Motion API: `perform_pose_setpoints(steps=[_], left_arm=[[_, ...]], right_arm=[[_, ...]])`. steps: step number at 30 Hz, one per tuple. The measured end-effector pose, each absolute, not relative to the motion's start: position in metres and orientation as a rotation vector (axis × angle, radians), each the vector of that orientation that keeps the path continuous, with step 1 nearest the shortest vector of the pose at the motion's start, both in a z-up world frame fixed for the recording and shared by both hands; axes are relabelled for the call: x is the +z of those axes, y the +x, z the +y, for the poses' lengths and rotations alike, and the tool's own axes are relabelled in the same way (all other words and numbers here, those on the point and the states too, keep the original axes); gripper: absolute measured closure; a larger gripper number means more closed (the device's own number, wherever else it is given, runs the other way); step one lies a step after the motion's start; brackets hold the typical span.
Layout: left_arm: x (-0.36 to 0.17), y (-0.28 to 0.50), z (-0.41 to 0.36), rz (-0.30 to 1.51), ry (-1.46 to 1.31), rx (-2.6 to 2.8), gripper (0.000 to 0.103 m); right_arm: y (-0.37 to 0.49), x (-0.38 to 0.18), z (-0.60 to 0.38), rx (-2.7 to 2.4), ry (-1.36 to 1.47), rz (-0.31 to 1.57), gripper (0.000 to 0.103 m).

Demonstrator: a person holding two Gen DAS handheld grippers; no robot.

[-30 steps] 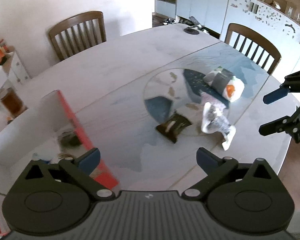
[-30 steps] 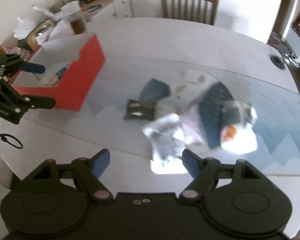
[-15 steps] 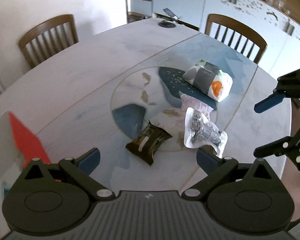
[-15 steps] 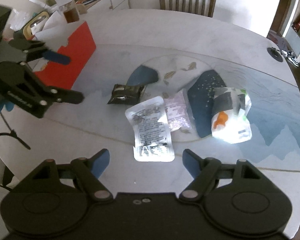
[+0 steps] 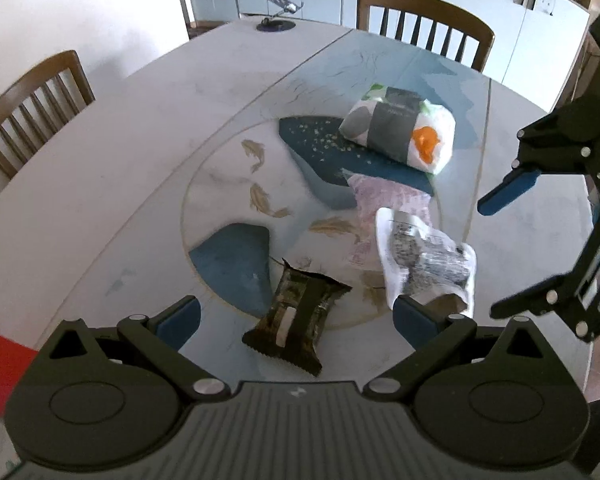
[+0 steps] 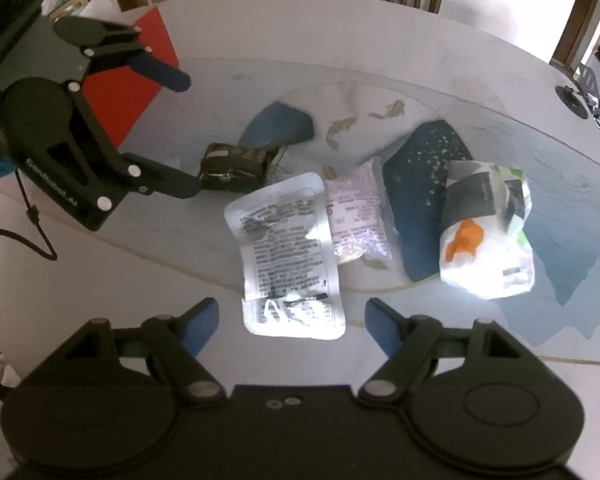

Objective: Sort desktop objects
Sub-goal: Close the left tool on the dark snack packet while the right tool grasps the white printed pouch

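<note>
A dark camouflage-patterned packet (image 5: 296, 318), a white pouch (image 6: 290, 252) printed in black, a pale pink packet (image 6: 356, 210) and a red box (image 6: 140, 76) are seen; blue pads are borne by the black tongs (image 5: 296, 316).

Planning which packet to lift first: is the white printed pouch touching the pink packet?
Touching. The right wrist view shows the white printed pouch with its right edge lying over the pink packet, no gap between them.
</note>
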State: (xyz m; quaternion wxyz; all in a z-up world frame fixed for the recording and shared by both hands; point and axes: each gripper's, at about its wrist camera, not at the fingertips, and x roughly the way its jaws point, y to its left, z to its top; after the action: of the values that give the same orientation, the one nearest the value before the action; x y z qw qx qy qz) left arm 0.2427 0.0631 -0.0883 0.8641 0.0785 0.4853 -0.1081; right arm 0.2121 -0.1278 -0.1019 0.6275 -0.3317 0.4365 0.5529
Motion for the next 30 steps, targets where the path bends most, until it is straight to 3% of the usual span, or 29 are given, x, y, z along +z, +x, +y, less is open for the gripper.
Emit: perform_pose_setpoints(steps=[17, 30], left_arm=[[-0.120, 0.271, 0.071, 1.099, 0.132, -0.298, 0.001], [-0.132, 0.271, 0.069, 1.128, 0.140, -0.296, 0.036]], right_arm=[[0.214, -0.138, -0.097, 1.293, -0.831, 1.023, 0.023], [0.204, -0.144, -0.097, 1.325, -0.903, 1.007, 0.025]])
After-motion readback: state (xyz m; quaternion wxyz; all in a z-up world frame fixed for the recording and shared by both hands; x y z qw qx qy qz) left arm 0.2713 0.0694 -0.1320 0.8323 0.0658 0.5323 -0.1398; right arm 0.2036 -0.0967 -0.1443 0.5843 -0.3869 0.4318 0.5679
